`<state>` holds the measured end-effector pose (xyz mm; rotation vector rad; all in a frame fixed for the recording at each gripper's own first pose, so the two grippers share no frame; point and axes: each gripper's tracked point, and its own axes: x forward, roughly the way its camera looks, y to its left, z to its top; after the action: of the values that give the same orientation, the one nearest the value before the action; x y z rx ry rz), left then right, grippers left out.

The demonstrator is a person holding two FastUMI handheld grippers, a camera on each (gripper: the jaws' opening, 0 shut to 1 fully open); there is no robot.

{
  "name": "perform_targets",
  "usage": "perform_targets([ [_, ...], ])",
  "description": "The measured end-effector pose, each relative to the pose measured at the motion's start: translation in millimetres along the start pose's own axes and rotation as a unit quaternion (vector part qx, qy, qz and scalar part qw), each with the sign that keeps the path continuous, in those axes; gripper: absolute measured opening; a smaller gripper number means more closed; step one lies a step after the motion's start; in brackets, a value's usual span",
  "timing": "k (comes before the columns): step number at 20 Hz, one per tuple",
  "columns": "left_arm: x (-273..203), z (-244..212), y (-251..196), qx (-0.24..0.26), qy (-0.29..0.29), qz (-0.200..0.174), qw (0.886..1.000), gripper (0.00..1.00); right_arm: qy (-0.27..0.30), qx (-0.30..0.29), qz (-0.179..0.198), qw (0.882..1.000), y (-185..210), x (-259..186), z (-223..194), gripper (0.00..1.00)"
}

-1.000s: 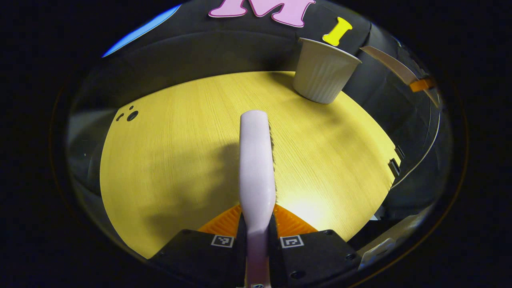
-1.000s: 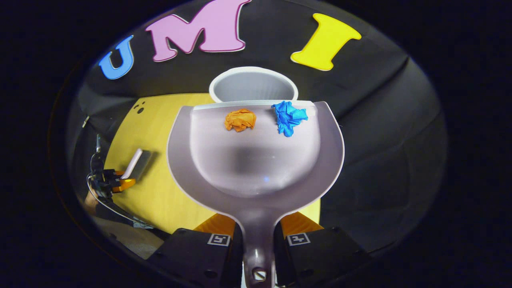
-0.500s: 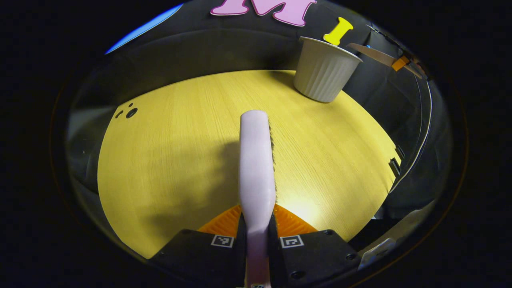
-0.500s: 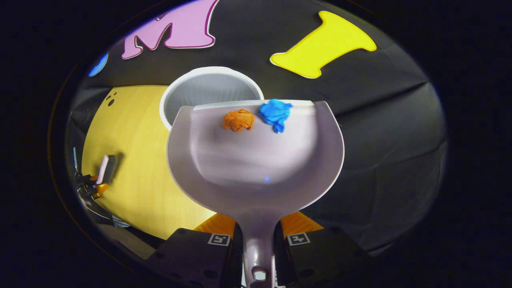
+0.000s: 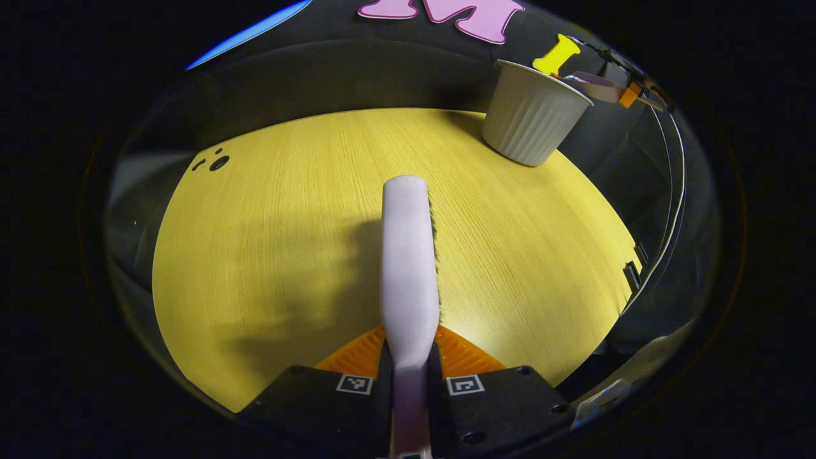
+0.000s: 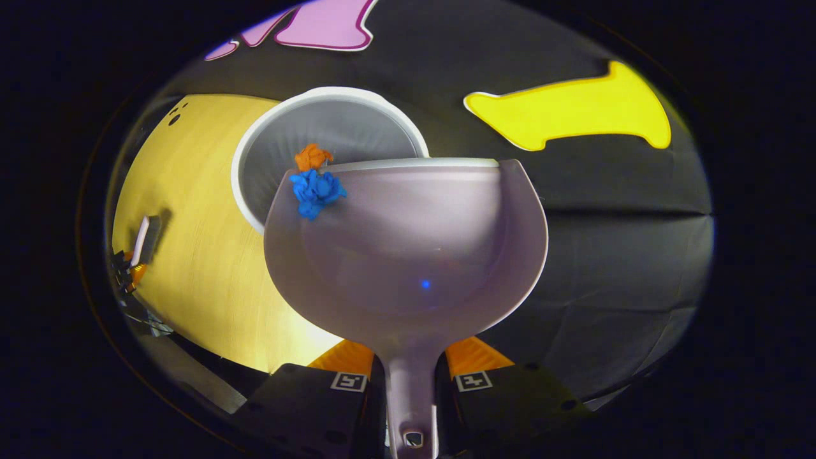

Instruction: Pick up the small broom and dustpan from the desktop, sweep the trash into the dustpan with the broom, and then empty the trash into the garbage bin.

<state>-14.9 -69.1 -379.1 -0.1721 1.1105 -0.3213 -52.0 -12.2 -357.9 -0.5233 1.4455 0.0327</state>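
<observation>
Now, in the left gripper view, the left gripper has its fingers closed on the handle of the broom, a pale pink, smooth, narrow tool seen edge-on, with a thin line of dark bristles along its right side. It reaches out over the yellow wood-grain bench. Far right on the bench stands the garbage bin, a ribbed off-white tub that flares toward its rim.

In the right gripper view, the right gripper has its fingers closed on the stem of the dustpan, a glossy pale lilac scoop with raised side walls and a lighter front lip. It is held at the bin's near right rim. A crumpled blue paper ball sits at the pan's far left corner, and a crumpled orange paper ball is just past the lip, over the bin's ribbed grey inside.
</observation>
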Motion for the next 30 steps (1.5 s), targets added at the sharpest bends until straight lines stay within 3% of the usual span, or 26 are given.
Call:
perform_targets([
  [4, 0.2, -2.6, 0.0, -0.006, 0.001, 0.000, 1.000, 0.26, 0.014, -0.002, 0.007, 1.000, 1.6, 0.7, 2.7, 0.32],
  [5, 1.1, -4.1, -0.2, -0.006, 0.002, -0.001, 1.000, 0.28, 0.018, -0.004, 0.009, 1.000, 2.0, 2.4, 3.1, 0.39],
  [12, 3.7, -6.6, 1.7, -0.012, 0.007, 0.007, 1.000, 0.28, 0.030, -0.104, -0.033, 0.994, -12.5, -2.8, 23.7, 0.35],
  [17, 5.5, -8.9, 1.1, -0.019, 0.008, 0.010, 1.000, 0.27, 0.029, -0.120, -0.027, 0.992, -6.0, -4.8, 27.2, 0.35],
  [24, 3.1, -7.9, 2.9, -0.016, 0.007, 0.021, 1.000, 0.27, 0.009, -0.095, -0.021, 0.995, -7.7, -4.7, 24.6, 0.35],
  [30, 0.5, -3.7, -0.3, -0.001, 0.006, 0.022, 1.000, 0.28, -0.072, -0.007, 0.038, 0.997, 3.0, -32.1, 10.7, 0.35],
])
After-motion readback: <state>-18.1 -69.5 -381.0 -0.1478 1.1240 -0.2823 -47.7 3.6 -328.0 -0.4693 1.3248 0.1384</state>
